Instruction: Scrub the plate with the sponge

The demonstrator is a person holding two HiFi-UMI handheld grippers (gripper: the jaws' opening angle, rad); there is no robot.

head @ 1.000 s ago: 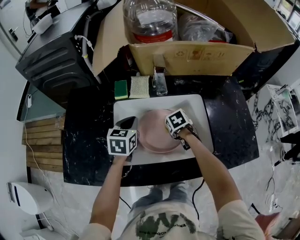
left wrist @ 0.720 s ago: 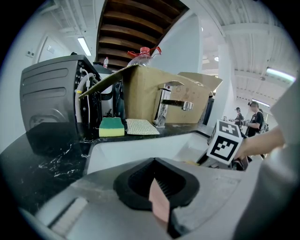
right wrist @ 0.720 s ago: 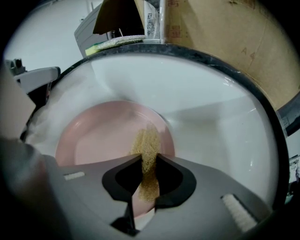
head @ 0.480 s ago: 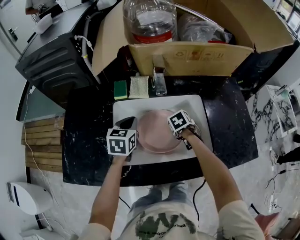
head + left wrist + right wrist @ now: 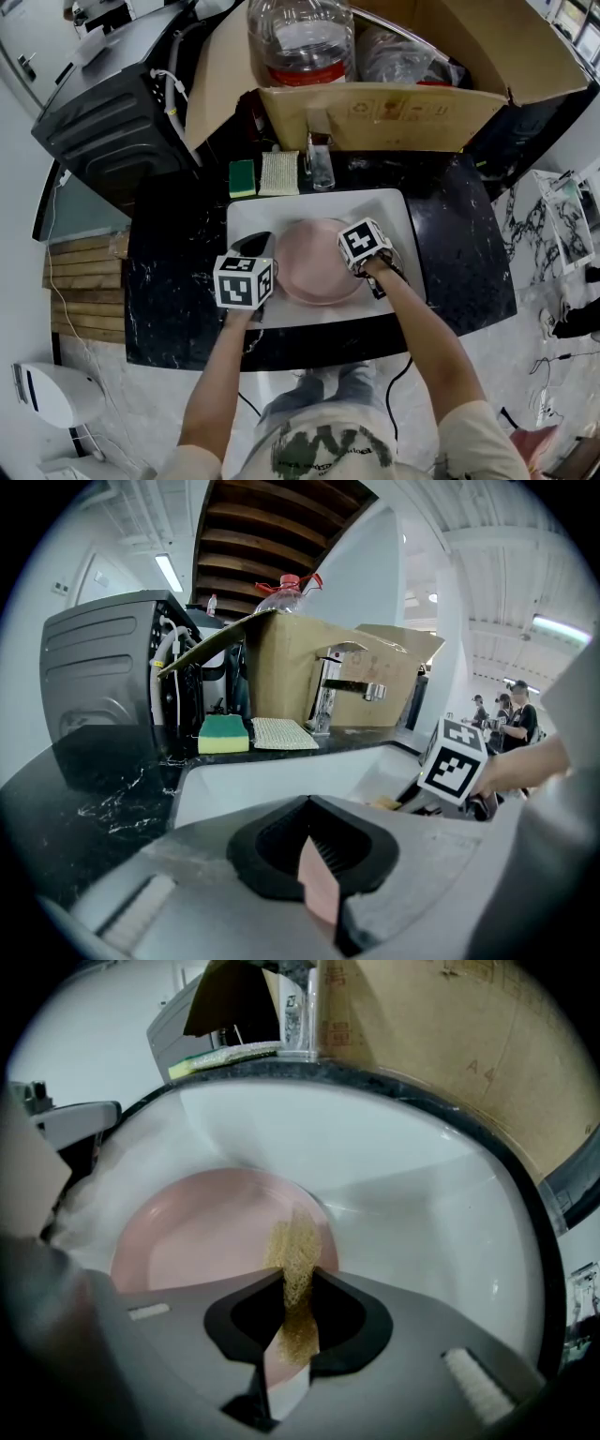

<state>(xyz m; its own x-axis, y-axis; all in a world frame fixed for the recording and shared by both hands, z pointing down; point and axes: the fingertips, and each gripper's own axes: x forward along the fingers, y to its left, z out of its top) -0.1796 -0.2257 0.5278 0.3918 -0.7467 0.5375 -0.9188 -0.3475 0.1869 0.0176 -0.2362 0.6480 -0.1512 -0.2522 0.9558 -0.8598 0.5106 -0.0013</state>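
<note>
A pink plate (image 5: 307, 270) lies in the white sink (image 5: 394, 212). My left gripper (image 5: 264, 249) is at the plate's left rim, shut on it; in the left gripper view a pink sliver of the plate (image 5: 319, 889) shows between the jaws of that gripper (image 5: 314, 855). My right gripper (image 5: 349, 247) hangs over the plate's right side. In the right gripper view this gripper (image 5: 295, 1309) is shut on a thin yellow-brown sponge (image 5: 292, 1258), whose tip rests on the plate (image 5: 206, 1232).
Behind the sink on the black marble counter (image 5: 178, 281) lie a green-and-yellow sponge (image 5: 242, 178) and a woven pad (image 5: 279, 173), beside the faucet (image 5: 319, 161). A cardboard box (image 5: 384, 112) with a water bottle (image 5: 300, 42) stands at the back, a black appliance (image 5: 112, 103) at back left.
My right gripper with the sponge has slid slightly to the right over the plate. The left gripper and the plate have stayed put.
</note>
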